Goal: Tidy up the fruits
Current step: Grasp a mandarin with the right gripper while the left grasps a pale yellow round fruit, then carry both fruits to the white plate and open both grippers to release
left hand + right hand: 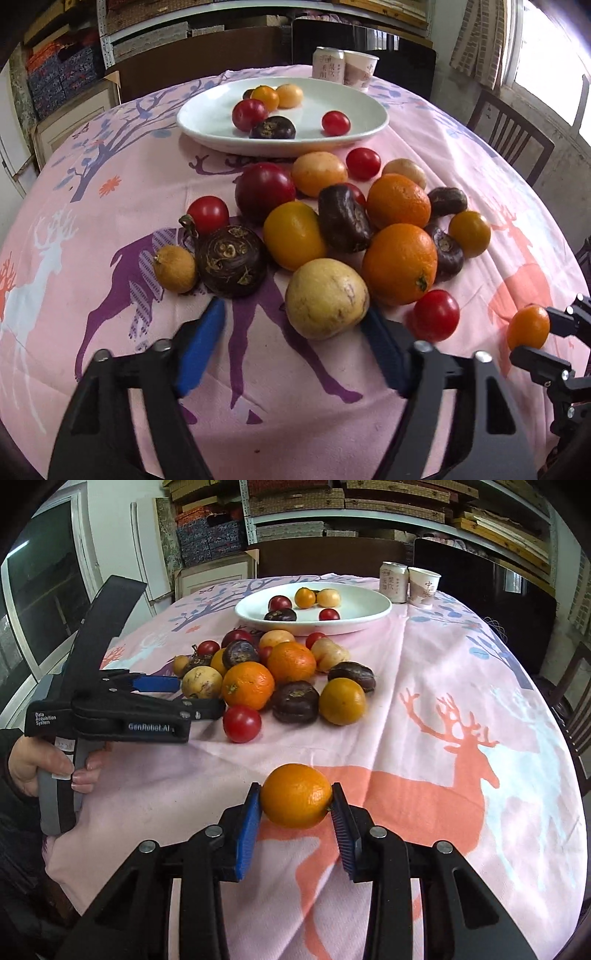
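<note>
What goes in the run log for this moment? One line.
right hand-held gripper: shut on small orange | left hand-held gripper: open beside yellow fruit | plate: partly filled

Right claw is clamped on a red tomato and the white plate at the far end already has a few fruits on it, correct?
Not quite. The right claw is clamped on a small orange, not a red tomato; the right wrist view shows it pinched between the blue pads. The rest holds: the white plate at the far end already has a few fruits on it.

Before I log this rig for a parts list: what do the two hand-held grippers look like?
Both are black plastic frames with silver rivets and ribbed blue finger pads. The left hand-held gripper has a grey pistol handle and white "GenRobot.AI" and "Data Acquisition System" lettering. The right hand-held gripper matches.
</note>
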The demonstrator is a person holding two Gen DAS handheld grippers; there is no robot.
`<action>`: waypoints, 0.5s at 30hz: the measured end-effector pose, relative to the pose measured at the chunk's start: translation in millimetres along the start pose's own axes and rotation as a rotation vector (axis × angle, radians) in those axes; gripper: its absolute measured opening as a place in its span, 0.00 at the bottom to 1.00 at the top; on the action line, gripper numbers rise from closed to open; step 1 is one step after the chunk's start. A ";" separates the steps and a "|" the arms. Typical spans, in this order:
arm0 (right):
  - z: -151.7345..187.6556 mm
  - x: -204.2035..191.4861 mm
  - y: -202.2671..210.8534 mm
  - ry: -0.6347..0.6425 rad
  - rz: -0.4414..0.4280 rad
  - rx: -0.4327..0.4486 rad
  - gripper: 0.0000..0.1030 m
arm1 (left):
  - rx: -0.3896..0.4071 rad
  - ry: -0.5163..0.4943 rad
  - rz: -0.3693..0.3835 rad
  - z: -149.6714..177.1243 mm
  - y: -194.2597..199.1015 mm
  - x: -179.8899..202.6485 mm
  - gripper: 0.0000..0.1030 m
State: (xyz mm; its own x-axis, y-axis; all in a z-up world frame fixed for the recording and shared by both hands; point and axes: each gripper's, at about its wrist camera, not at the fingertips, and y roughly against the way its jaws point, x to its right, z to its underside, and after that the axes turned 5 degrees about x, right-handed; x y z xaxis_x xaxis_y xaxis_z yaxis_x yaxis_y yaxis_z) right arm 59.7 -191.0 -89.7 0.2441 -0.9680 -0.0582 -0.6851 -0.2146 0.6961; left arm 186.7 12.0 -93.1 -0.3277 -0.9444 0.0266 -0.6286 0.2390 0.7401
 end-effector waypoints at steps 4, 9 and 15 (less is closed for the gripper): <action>4.8 5.5 -1.1 -0.014 0.004 -0.013 0.37 | 0.025 0.095 0.038 -4.0 -0.1 -11.6 0.49; 3.0 1.4 -3.8 -0.021 -0.009 -0.002 0.37 | 0.040 0.114 0.086 -5.1 -0.7 -16.8 0.39; 4.3 -6.3 1.9 0.004 -0.028 0.002 0.37 | 0.053 0.144 0.132 6.9 14.2 -25.8 0.39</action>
State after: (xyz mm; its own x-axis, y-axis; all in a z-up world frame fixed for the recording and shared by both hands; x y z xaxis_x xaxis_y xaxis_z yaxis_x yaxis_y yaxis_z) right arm 53.9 -185.9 -91.1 0.2660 -0.9611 -0.0747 -0.6793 -0.2418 0.6929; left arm 181.4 41.4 -88.0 -0.3078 -0.9258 0.2196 -0.6241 0.3706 0.6878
